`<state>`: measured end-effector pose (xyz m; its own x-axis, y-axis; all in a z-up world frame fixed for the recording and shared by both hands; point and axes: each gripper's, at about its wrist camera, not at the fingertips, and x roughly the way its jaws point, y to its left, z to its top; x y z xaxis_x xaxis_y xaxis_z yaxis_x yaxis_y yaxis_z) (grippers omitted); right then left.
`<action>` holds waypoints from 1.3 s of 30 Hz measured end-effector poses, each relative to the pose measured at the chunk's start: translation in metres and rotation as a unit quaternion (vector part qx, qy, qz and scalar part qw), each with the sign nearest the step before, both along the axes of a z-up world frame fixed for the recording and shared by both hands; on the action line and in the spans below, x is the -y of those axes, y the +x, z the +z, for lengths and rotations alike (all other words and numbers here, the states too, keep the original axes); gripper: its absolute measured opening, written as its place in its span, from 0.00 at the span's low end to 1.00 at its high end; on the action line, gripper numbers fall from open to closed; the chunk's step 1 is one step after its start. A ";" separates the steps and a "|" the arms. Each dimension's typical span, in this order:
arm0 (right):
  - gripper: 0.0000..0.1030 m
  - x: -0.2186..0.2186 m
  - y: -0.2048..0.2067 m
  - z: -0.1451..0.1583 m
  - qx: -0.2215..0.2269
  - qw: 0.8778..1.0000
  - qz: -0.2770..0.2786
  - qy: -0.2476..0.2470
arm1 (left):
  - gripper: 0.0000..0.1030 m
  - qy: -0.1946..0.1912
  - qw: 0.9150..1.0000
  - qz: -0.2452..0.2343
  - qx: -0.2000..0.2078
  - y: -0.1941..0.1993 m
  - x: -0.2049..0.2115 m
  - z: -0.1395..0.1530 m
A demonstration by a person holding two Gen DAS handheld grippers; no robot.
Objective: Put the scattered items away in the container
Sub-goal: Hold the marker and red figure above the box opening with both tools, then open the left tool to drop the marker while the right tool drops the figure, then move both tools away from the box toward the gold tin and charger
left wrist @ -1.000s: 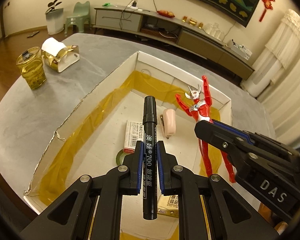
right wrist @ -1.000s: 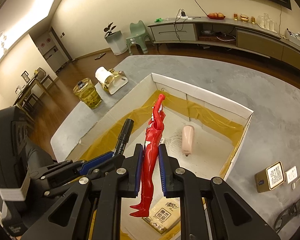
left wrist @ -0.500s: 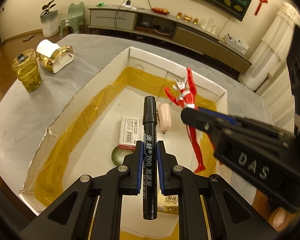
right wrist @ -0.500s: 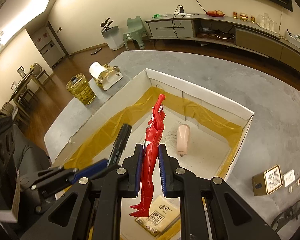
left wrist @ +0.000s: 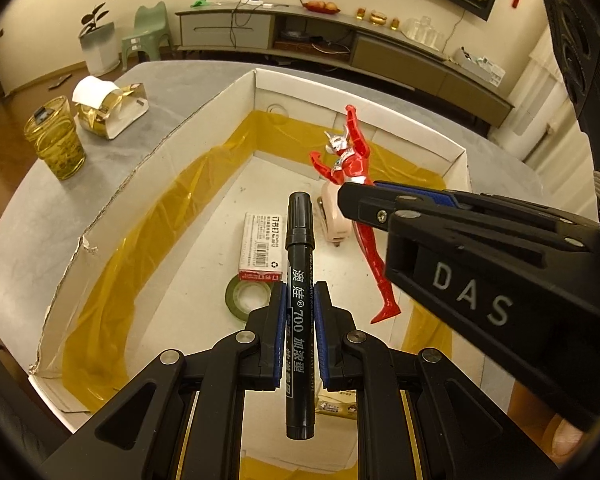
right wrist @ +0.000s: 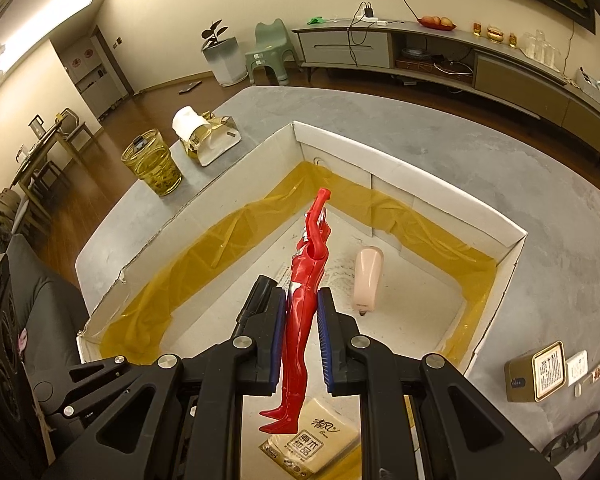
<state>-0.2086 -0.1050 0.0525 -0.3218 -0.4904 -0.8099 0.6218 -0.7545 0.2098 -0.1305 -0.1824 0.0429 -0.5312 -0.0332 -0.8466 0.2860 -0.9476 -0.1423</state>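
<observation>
My left gripper (left wrist: 300, 300) is shut on a black marker (left wrist: 299, 256), held upright over the white cardboard box (left wrist: 156, 148) lined with yellow film. My right gripper (right wrist: 302, 308) is shut on a red action figure (right wrist: 306, 276) at its waist, legs hanging down, also above the box. In the left wrist view the right gripper (left wrist: 346, 196) comes in from the right with the red figure (left wrist: 350, 164). The marker's cap (right wrist: 260, 296) peeks out left of the right gripper. Inside the box lie a pink stapler (right wrist: 366, 280), a staple box (left wrist: 260, 246), a green tape roll (left wrist: 246, 298) and a tissue pack (right wrist: 310, 446).
On the grey table left of the box stand a yellow glass (left wrist: 56, 144) and a gold tissue holder (left wrist: 112, 110). Right of the box lie a gold tin (right wrist: 538, 370), small packets (right wrist: 580, 364) and dark glasses (right wrist: 572, 438). A person's thumb (left wrist: 566, 436) shows at lower right.
Both grippers have drifted slightly forward and lower over the box, each keeping its grip. The right gripper looms larger and closer in the left wrist view.
</observation>
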 end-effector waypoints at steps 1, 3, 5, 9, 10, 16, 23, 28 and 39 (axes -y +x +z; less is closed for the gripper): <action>0.17 0.000 0.000 0.000 0.000 1.000 0.000 0.000 | 0.14 0.000 1.000 0.001 0.001 0.000 0.000 -0.001; 0.17 -0.001 -0.001 0.000 0.001 1.000 -0.001 0.000 | 0.14 0.000 1.000 0.003 0.003 -0.001 0.001 -0.002; 0.17 -0.001 -0.001 0.000 0.002 1.000 -0.002 0.000 | 0.14 0.000 1.000 0.003 0.005 -0.001 0.002 -0.003; 0.17 -0.001 -0.002 -0.001 0.004 1.000 -0.001 0.001 | 0.14 0.005 1.000 0.007 0.010 -0.001 0.004 -0.006; 0.17 -0.001 -0.002 -0.001 0.004 1.000 -0.001 0.001 | 0.14 0.006 1.000 0.008 0.010 -0.001 0.005 -0.006; 0.17 -0.001 -0.004 -0.002 0.009 1.000 -0.003 0.002 | 0.25 0.048 0.998 0.023 0.019 -0.002 0.019 -0.010; 0.22 -0.005 -0.008 -0.004 0.019 1.000 -0.012 -0.005 | 0.36 0.078 0.996 0.038 0.010 0.001 0.032 -0.007; 0.22 -0.004 -0.006 -0.001 0.015 1.000 -0.010 -0.008 | 0.36 0.091 0.995 0.049 0.001 0.003 0.040 -0.002; 0.22 -0.007 0.000 0.005 0.012 1.000 -0.003 -0.015 | 0.36 0.088 0.995 0.053 -0.015 0.006 0.041 0.009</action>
<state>-0.2085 -0.0982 0.0571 -0.3051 -0.5132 -0.8022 0.6117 -0.7512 0.2480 -0.1240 -0.2236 0.0522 -0.5584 0.0560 -0.8277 0.3764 -0.8720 -0.3129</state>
